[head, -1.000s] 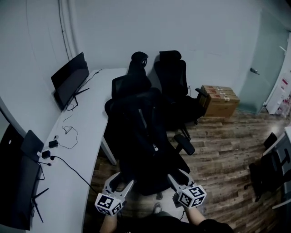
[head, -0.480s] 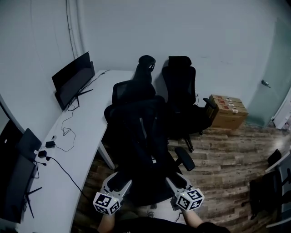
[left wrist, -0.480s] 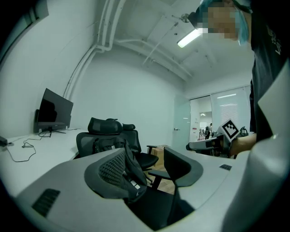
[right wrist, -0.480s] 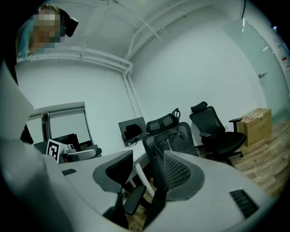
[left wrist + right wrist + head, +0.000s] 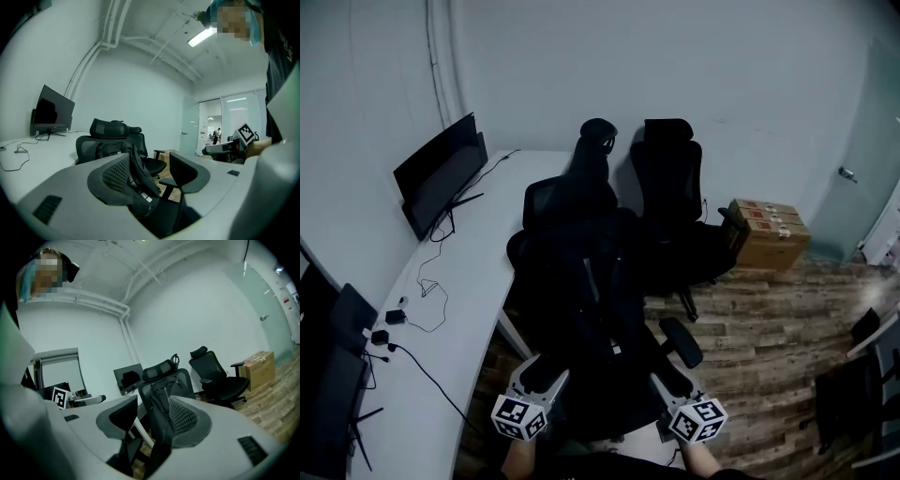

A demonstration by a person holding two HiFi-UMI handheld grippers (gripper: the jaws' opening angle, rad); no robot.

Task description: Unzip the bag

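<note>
A black backpack [image 5: 592,305] stands on the seat of the nearest black office chair [image 5: 572,192], leaning against its back. My left gripper [image 5: 542,373] is at the seat's front left and my right gripper [image 5: 667,380] at its front right, both short of the bag. The left gripper [image 5: 151,174] is open, its jaws having just widened a little, with nothing between them; the bag [image 5: 137,173] shows beyond the gap. The right gripper [image 5: 149,420] is open too, and the bag [image 5: 161,408] stands upright past its jaws.
A curved white desk [image 5: 473,253] runs along the left with a monitor [image 5: 436,173], another screen [image 5: 333,394] and loose cables [image 5: 422,291]. Two more black chairs [image 5: 670,187] stand behind. A cardboard box [image 5: 767,230] sits by a glass door; the floor [image 5: 769,347] is wood.
The whole head view has shifted: the chair with the bag now sits lower and nearer, and both grippers have come closer to its seat. Nothing has been taken hold of.
</note>
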